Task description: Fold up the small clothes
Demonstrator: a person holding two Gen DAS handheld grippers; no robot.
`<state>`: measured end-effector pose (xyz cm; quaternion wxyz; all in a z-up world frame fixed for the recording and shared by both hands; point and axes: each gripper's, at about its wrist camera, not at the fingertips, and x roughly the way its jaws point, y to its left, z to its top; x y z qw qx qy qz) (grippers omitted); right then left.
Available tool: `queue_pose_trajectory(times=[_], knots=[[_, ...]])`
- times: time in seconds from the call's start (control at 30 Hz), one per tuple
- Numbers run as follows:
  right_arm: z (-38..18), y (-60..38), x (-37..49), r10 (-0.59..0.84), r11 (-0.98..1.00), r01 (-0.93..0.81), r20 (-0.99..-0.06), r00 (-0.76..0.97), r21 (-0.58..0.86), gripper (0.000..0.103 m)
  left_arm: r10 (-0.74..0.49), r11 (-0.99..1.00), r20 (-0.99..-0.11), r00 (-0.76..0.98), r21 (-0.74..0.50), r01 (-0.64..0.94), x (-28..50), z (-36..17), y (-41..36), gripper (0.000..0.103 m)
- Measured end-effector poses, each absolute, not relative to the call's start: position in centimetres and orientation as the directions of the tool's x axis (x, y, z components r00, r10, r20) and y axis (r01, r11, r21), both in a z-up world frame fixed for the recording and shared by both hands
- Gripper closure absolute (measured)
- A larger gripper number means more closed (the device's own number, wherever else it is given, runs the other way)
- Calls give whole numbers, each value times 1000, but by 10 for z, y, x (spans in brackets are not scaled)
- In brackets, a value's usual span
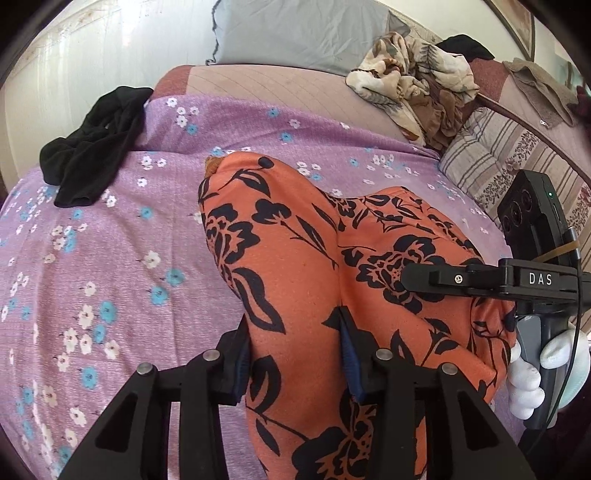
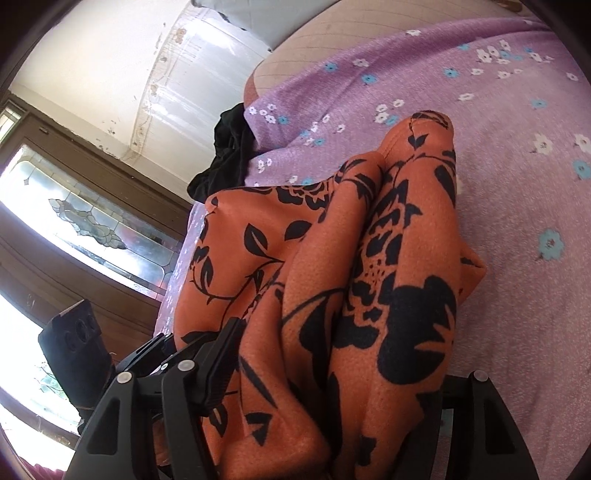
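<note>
An orange garment with a black flower print (image 1: 295, 240) is lifted in folds off the purple flowered bedsheet (image 1: 110, 240). My left gripper (image 1: 295, 332) is shut on a bunch of it, with both blue pads pressed into the cloth. To the right, a white-gloved hand (image 1: 528, 376) holds my right gripper (image 1: 417, 275) against the same garment. In the right wrist view the garment (image 2: 332, 240) fills the space between the fingers of the right gripper (image 2: 340, 350). The left finger (image 2: 225, 350) presses the fabric and the cloth hides the other finger.
A black garment (image 1: 92, 147) lies at the sheet's far left edge. Crumpled beige floral clothes (image 1: 413, 85), a grey pillow (image 1: 295, 33), a striped cushion (image 1: 491, 155) and a brown towel (image 1: 539, 85) sit at the back. A glazed wooden door (image 2: 92, 229) stands beside the bed.
</note>
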<state>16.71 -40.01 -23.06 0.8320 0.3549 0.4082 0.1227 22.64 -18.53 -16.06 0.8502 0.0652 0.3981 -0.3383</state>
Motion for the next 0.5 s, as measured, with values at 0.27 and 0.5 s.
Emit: queue_pose_trajectory(times=[0.27, 0.5], knots=[[-217, -375, 173, 513, 717, 52, -577, 636, 695, 35, -474, 810, -712, 518, -122, 574, 226, -149, -162, 60], [-206, -348, 176, 537, 708, 18, -554, 636, 706, 35, -438, 852, -695, 570, -119, 510, 226, -137, -130, 60]])
